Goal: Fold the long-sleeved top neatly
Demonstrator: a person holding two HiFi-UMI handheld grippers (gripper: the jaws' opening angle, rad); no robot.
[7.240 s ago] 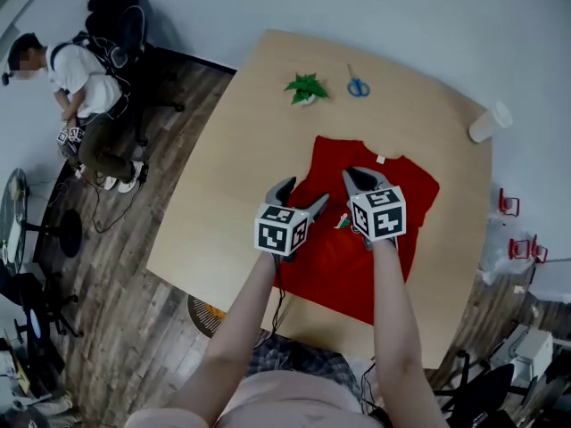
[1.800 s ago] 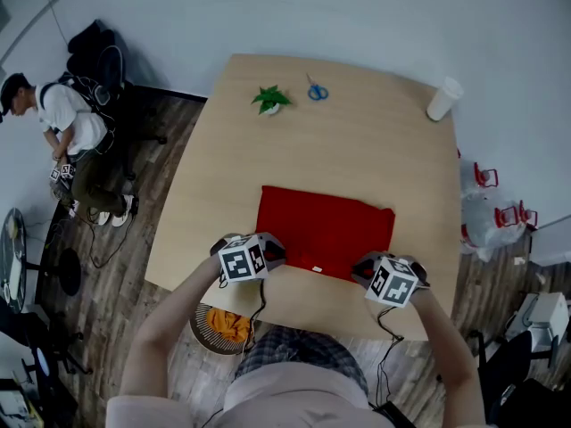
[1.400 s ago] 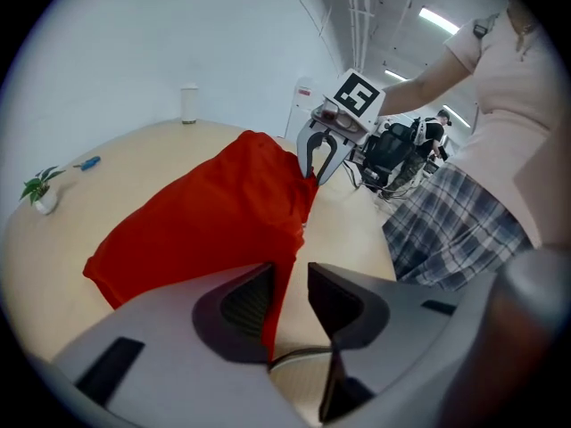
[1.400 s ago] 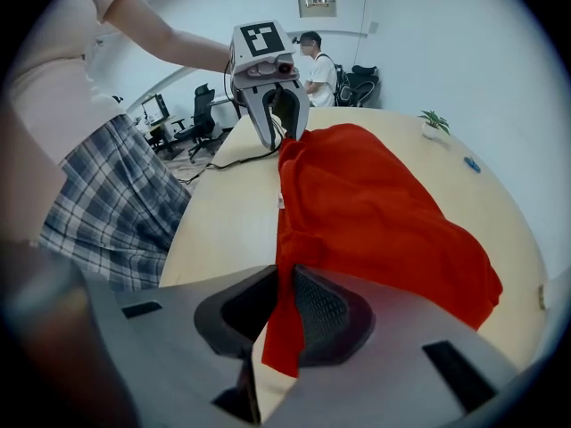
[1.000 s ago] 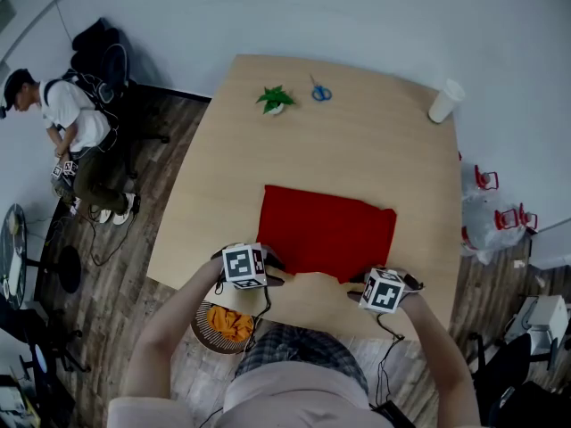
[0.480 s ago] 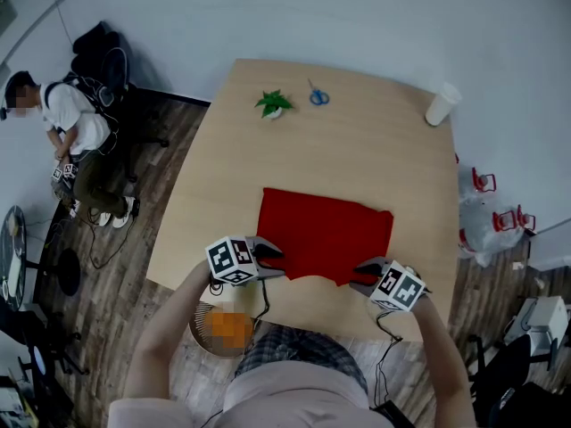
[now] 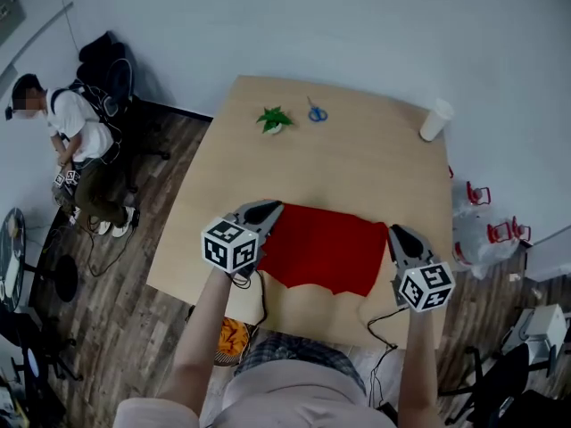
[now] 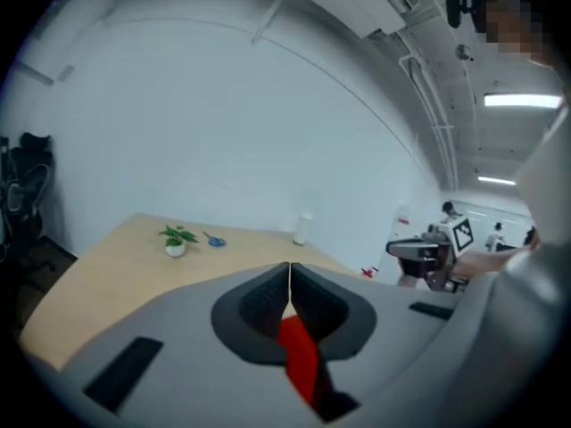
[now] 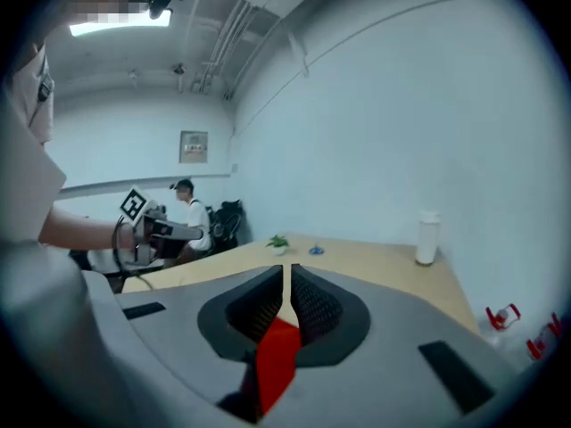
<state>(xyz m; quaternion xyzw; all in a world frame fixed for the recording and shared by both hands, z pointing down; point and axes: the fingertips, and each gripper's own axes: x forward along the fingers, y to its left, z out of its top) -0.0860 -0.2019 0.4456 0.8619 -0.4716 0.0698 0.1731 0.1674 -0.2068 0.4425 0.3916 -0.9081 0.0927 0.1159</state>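
Note:
The red long-sleeved top (image 7: 323, 246) lies folded into a band on the near part of the wooden table (image 7: 357, 159). Its near edge is lifted and hangs unevenly between my two grippers. My left gripper (image 7: 270, 209) holds the left end, and red cloth (image 8: 300, 357) shows pinched between its closed jaws (image 8: 290, 273). My right gripper (image 7: 393, 231) holds the right end, its jaws having just closed on red cloth (image 9: 275, 357) that hangs below the tips (image 9: 287, 275). Both grippers point nearly level, away from me.
A small potted plant (image 7: 275, 119), blue scissors (image 7: 317, 112) and a white cup (image 7: 434, 119) stand along the table's far side. A person (image 7: 62, 123) sits on the floor side at left. A basket (image 7: 234, 335) sits under the near edge.
Both grippers rose from the table's near edge and swung from pointing down to pointing forward. The top's near edge came up with them, clamped at both ends.

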